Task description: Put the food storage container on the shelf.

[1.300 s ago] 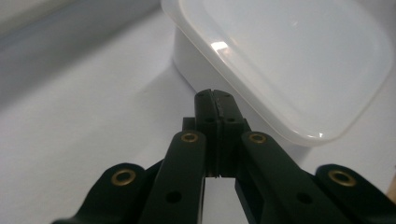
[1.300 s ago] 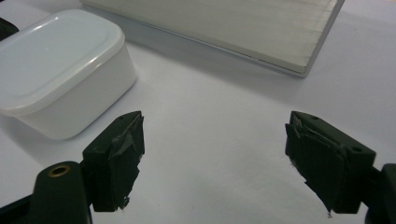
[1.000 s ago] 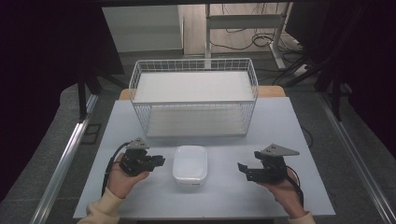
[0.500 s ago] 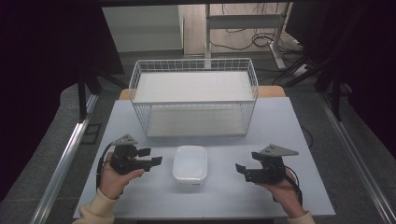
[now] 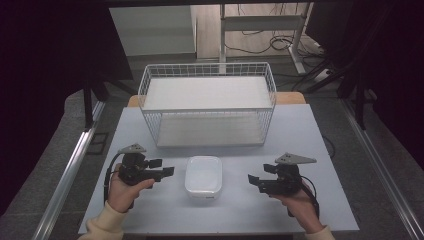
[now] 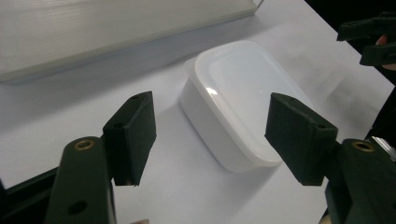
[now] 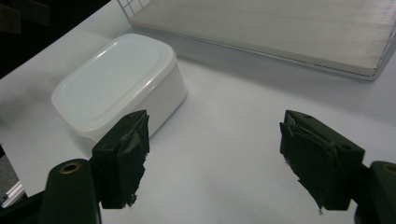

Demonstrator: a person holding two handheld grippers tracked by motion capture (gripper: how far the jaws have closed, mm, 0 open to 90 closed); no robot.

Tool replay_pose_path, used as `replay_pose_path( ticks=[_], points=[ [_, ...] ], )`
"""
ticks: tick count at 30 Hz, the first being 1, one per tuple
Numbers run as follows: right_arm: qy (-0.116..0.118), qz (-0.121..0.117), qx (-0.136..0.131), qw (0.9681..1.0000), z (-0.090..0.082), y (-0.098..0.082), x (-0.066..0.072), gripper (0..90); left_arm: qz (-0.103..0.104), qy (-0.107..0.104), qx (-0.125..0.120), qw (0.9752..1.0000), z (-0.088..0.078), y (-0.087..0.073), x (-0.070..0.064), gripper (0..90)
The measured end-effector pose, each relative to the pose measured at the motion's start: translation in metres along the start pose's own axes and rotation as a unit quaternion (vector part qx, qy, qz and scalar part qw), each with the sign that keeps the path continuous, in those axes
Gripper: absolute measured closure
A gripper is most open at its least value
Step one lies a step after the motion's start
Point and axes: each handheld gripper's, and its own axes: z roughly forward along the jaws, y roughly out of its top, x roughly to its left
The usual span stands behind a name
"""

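Note:
A white lidded plastic box (image 5: 203, 175) lies on the pale table (image 5: 300, 135), between my two grippers. My left gripper (image 5: 167, 167) is held just left of the box, open and empty, its jaws pointing at it. The left gripper view shows the box (image 6: 238, 98) close ahead between the spread pads (image 6: 133, 133). To the right of the box my right gripper (image 5: 254, 181) is also open and empty. In the right gripper view the box (image 7: 119, 81) sits ahead on the left, with the gripper (image 7: 212, 156) off to its side.
A white wire basket (image 5: 207, 102) with a pale board in its bottom stands at the back middle of the table. A grey floor, rails and cables surround the table. In the left gripper view the right gripper's jaws (image 6: 371, 39) appear at the top right.
My left gripper has shifted left, away from the box, and turned its jaws toward it. The right gripper has barely moved.

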Motion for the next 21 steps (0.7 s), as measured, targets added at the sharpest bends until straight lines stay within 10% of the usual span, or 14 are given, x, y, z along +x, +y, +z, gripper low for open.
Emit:
replay_pose_path(
  ticks=[21],
  points=[
    [0.053, 0.035, 0.027, 0.9976, 0.046, 0.039, 0.032, 28.9, -0.023, -0.025, 0.024, 0.9991, 0.024, 0.018, -0.003, 33.4]
  ],
)
